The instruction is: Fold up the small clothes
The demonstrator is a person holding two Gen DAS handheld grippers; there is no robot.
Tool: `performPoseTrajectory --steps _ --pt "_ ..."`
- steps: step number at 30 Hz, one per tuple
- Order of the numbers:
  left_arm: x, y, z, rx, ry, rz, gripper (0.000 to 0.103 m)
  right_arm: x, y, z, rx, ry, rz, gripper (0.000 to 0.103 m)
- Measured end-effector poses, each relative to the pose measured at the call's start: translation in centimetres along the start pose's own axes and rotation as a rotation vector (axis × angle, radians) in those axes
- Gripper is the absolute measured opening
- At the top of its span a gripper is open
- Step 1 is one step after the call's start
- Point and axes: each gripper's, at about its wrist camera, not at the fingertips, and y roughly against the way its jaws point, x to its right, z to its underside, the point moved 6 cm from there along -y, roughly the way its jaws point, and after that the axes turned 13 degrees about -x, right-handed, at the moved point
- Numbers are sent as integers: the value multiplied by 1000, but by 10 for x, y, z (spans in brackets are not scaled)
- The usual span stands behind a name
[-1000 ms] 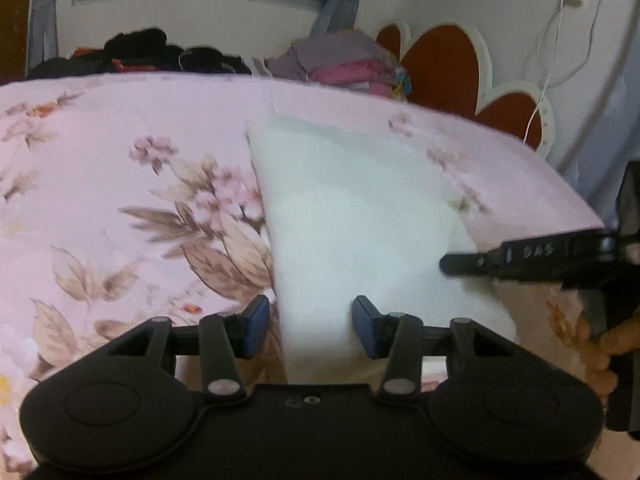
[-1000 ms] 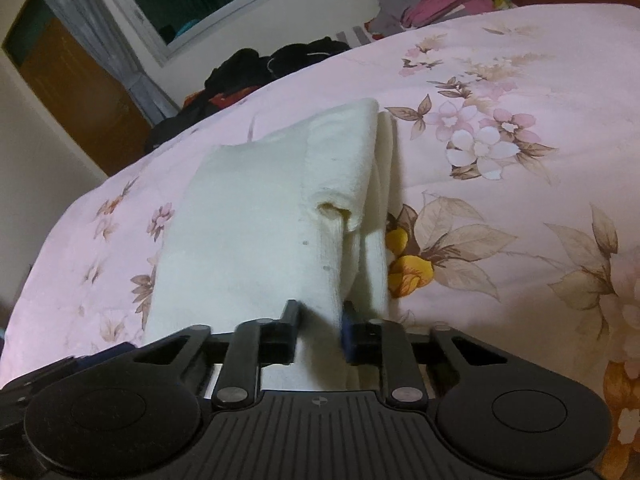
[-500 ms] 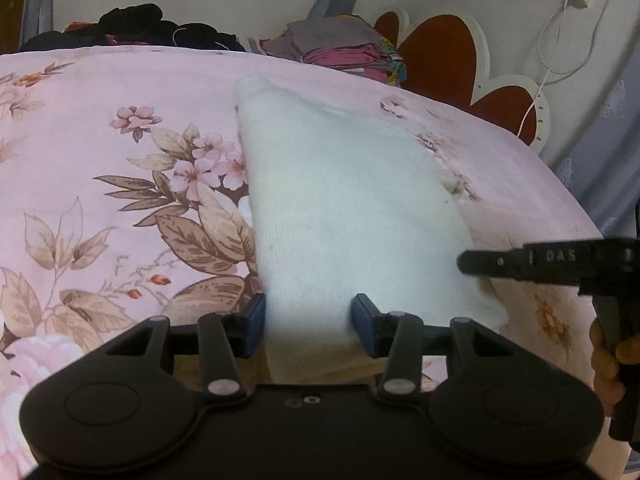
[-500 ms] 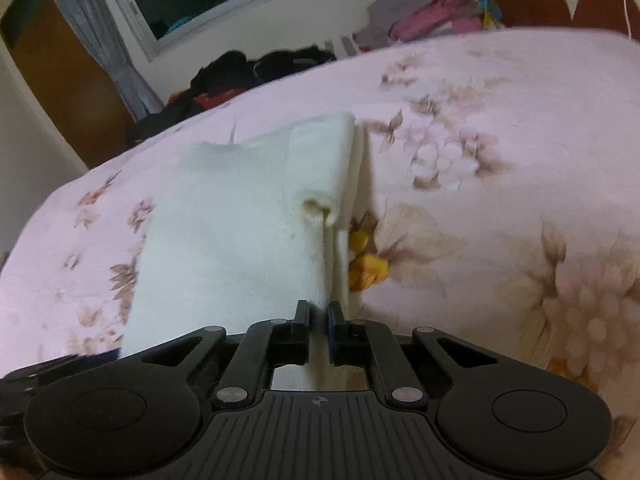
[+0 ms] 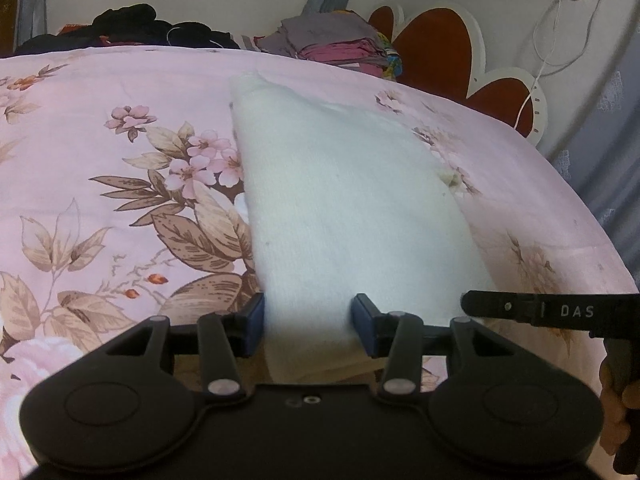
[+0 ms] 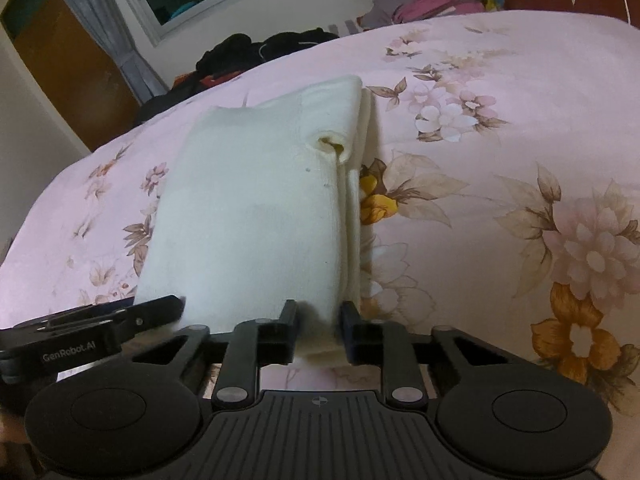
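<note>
A white folded garment (image 5: 340, 208) lies flat on the pink floral bedsheet (image 5: 100, 120). My left gripper (image 5: 308, 324) stands open at its near edge, with the cloth lying between the blue pads (image 5: 254, 328) and not squeezed. In the right wrist view the same garment (image 6: 256, 216) shows a doubled fold along its right side. My right gripper (image 6: 320, 332) straddles that fold at the near corner; its jaws are opening and the fold still lies between them. The right gripper's finger (image 5: 464, 304) shows at the garment's right corner.
A stack of folded coloured clothes (image 5: 336, 44) and a dark heap of clothing (image 5: 132, 28) sit at the bed's far edge. A red heart-shaped headboard (image 5: 436, 48) and a white cable (image 5: 548, 40) stand at the right. A hand (image 5: 616, 412) holds the right gripper.
The right gripper's jaws, shut on the garment's fold before, have parted. The raised fold has come down and lies flat. The right gripper has shifted sideways; the left has kept still.
</note>
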Motion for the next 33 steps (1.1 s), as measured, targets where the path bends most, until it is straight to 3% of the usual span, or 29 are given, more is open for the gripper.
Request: performPoseTrajectory --steps 3,6,8,15,16,17,18,20,28,33 --pt "1 1 0 -5 -3 8 45 0 5 1 -1 5 -15 8" --pt "4 3 3 -20 -6 28 45 3 20 5 32 20 -13 7" --pt "5 0 5 -31 -8 33 46 16 6 13 -21 6 31 7" --pt "-1 18 -10 -14 20 53 46 10 20 -2 1 24 -11 8" --pt "-2 22 -14 0 22 54 47 11 25 -8 25 16 -20 10" --pt "-3 26 -20 15 26 56 48 12 30 -16 50 4 -24 17" --pt "-4 28 -26 26 31 55 48 13 32 -24 69 -6 -30 33" --pt "-6 28 -41 44 41 52 48 13 33 -43 100 -19 -44 46" --pt "-13 16 -99 121 47 -25 48 15 -3 -112 126 -102 -67 46" --pt "-22 -8 -125 120 65 -52 48 20 -37 -143 95 -166 -76 46"
